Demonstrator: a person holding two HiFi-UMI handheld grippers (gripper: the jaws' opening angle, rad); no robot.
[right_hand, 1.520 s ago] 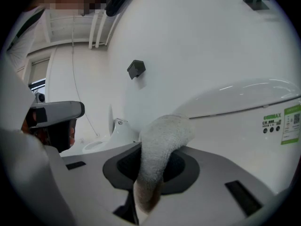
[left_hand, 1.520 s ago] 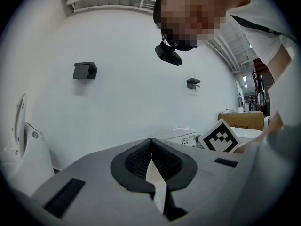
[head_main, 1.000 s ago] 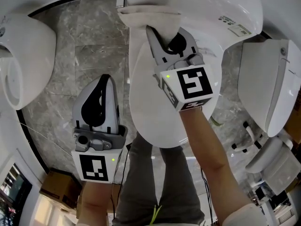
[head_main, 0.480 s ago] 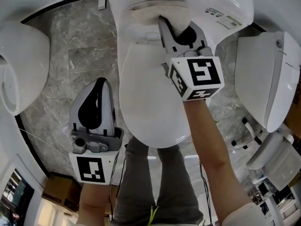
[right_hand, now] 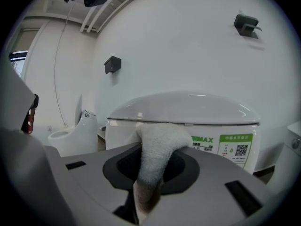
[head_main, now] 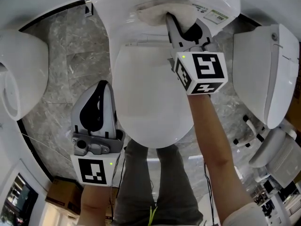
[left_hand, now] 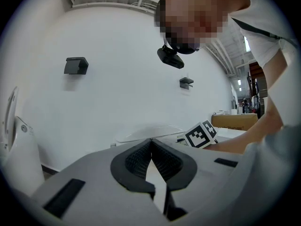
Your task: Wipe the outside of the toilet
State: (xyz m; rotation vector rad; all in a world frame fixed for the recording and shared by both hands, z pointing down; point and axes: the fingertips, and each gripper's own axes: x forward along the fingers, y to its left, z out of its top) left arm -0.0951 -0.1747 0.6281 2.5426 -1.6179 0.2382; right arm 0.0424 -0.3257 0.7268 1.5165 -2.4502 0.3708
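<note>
Two grippers are in your hands, and only one is loaded. Your right gripper point(right_hand: 149, 175) has its jaws pinched on a white terry cloth point(right_hand: 157, 142), which stands up between them and folds forward at the top. In the head view this right gripper point(head_main: 175, 28) points toward 12 o'clock, and the cloth point(head_main: 160, 11) bunches at its tips against the rear body of the toilet point(head_main: 150, 93). The green-and-white label point(head_main: 214, 16) sits just beside the cloth at 3 o'clock. The right gripper view shows the same contact: the cloth's top lies on the toilet's point(right_hand: 188, 109) white front face just under the lid seam, and the label point(right_hand: 230, 147) is at 3 o'clock of it.

Your left gripper point(left_hand: 151, 144) has its jaws pressed together, tips meeting, with nothing between them. In the head view the left gripper point(head_main: 103, 86) hangs over the grey marble floor point(head_main: 61, 46), at 8 o'clock of the closed toilet lid and apart from it.

Farther out, a second toilet point(head_main: 263, 74) stands at 3 o'clock and another white fixture point(head_main: 19, 74) at 9 o'clock. Your trouser legs point(head_main: 155, 182) are at 6 o'clock of the lid.
</note>
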